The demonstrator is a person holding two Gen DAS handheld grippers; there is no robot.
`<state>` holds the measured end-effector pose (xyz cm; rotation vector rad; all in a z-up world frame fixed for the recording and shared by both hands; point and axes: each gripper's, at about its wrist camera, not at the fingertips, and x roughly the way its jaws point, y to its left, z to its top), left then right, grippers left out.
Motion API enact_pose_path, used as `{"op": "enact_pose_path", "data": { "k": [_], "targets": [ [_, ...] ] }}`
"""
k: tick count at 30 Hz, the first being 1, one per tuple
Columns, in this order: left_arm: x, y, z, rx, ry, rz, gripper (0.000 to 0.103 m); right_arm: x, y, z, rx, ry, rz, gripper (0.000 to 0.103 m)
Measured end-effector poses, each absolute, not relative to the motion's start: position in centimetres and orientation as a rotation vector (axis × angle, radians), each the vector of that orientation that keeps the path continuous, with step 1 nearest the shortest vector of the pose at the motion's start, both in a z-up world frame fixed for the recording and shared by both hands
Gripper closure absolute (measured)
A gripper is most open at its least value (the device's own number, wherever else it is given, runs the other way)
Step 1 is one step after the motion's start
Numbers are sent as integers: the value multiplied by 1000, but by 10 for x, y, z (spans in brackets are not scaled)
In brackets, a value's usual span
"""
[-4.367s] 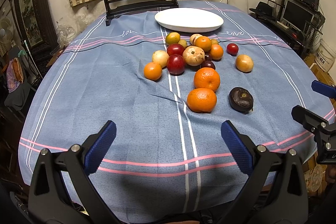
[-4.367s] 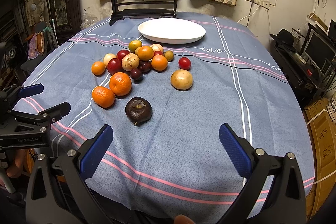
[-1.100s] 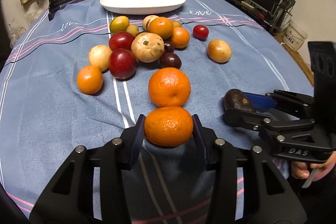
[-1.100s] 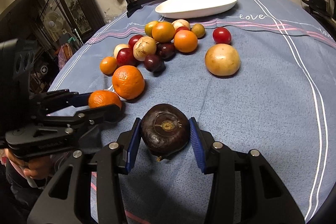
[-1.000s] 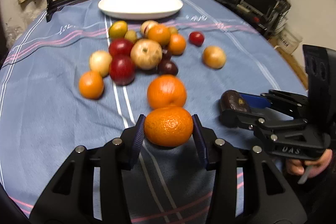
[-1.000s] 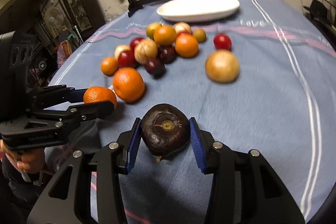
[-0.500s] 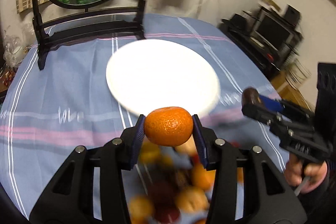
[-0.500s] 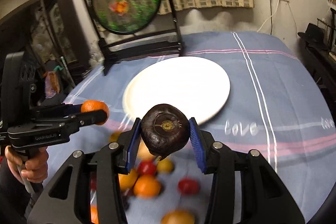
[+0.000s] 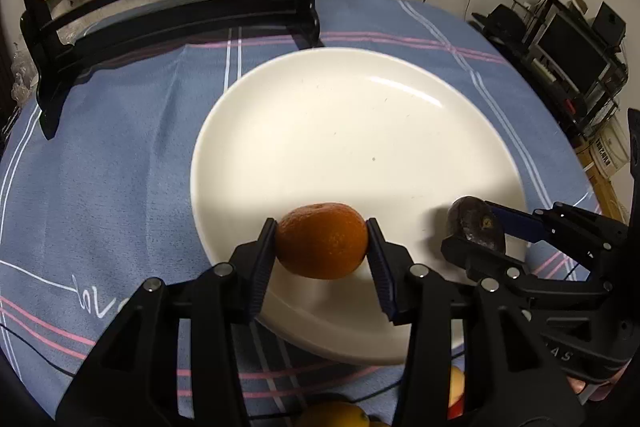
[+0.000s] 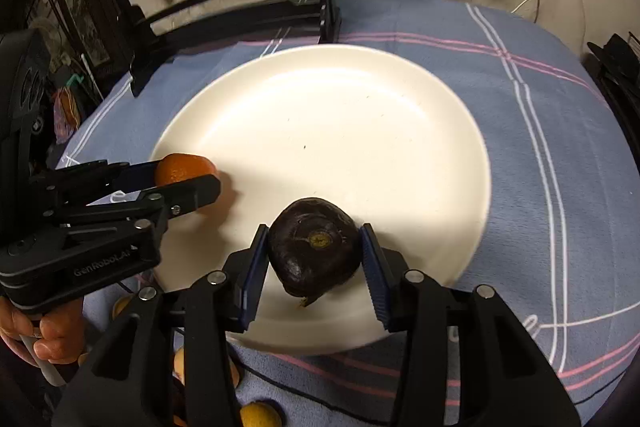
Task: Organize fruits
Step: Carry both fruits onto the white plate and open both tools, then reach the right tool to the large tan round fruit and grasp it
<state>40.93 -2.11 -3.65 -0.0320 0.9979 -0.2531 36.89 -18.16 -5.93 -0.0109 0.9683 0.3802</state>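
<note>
My left hand-held gripper (image 9: pixel 321 251) clamps an orange (image 9: pixel 321 240) over the white plate's (image 9: pixel 360 131) 6 o'clock rim; my right hand-held gripper (image 10: pixel 313 255) clamps a dark fruit (image 10: pixel 313 241) beside it. Bare plate extends toward 12 o'clock. Loose fruits (image 10: pixel 260 414) on the worktop (image 10: pixel 560 155) are cut off at 6 o'clock.

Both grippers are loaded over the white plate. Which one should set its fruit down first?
Probably the right gripper: its dark purple wrinkled fruit sits well inside the round white plate. The left gripper holds its orange mandarin closer to the plate's near-left rim, so it has less margin.
</note>
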Motion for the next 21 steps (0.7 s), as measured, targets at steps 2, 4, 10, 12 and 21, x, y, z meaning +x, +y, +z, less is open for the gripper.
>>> {"op": "enact_pose_path", "data": {
  "k": [2,4,10,12,21],
  "targets": [
    [411,-21,-41,-29,1007,-242,57,374,-178,-63,-24,977,372,58],
    [410,-20,-42,-35,999,-240,54,374,-176,-65,-26,985,380,57],
    [397,-16,-20,-34,929,-215,27,369,-176,-56,-22,942,368,49],
    [386,-12,-10,-40,914,-215,26,362,-180,-47,-11,929,366,49],
    [306,-3,20,-17,813,-210,12,289,-198,-12,-2,838,352,47]
  ]
}}
